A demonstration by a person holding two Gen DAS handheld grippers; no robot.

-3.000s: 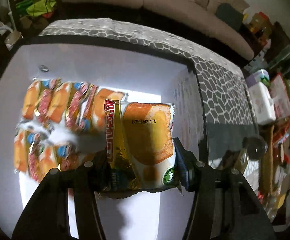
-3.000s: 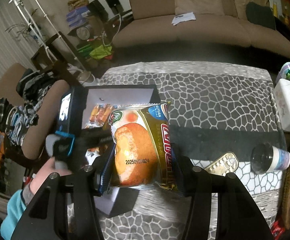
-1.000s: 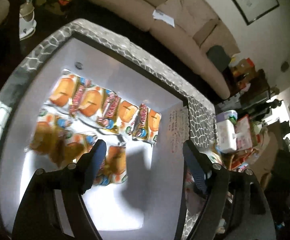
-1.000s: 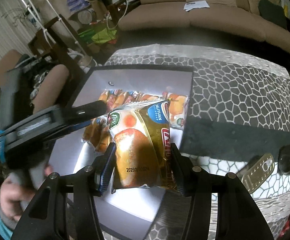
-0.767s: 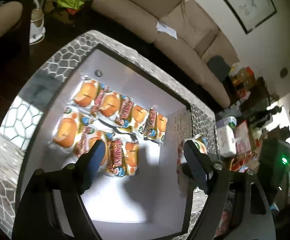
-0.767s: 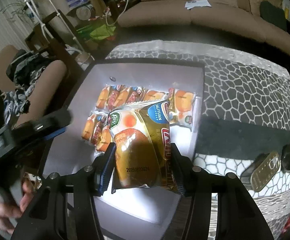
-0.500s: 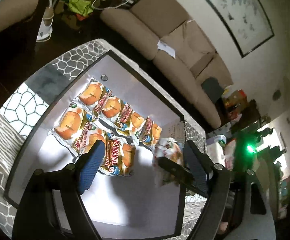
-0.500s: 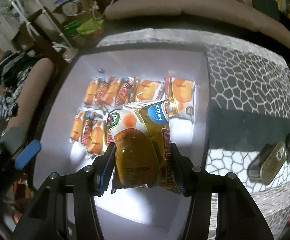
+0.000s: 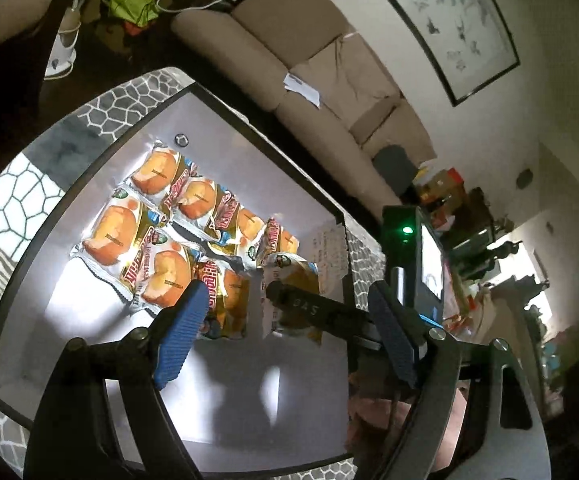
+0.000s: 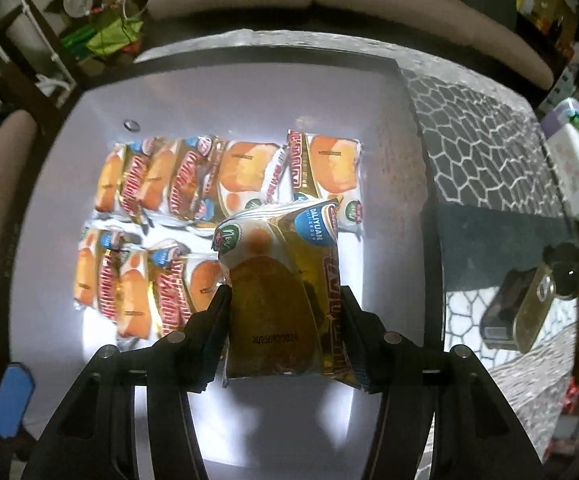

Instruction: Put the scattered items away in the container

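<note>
Right gripper [image 10: 285,320] clamped on a snack packet [image 10: 279,280], poised over the white container [image 10: 385,100], pointing steeply down at its bright floor. Below the packet, two rows of matching packets [image 10: 193,184] flat on the container floor, toward its far left. Left gripper [image 9: 289,320] over the near edge of the same container [image 9: 273,148], jaws wide and just been opening, nothing between them. Outside the container's right wall, a metal tin [image 10: 533,312] on the patterned tabletop [image 10: 485,116].
</note>
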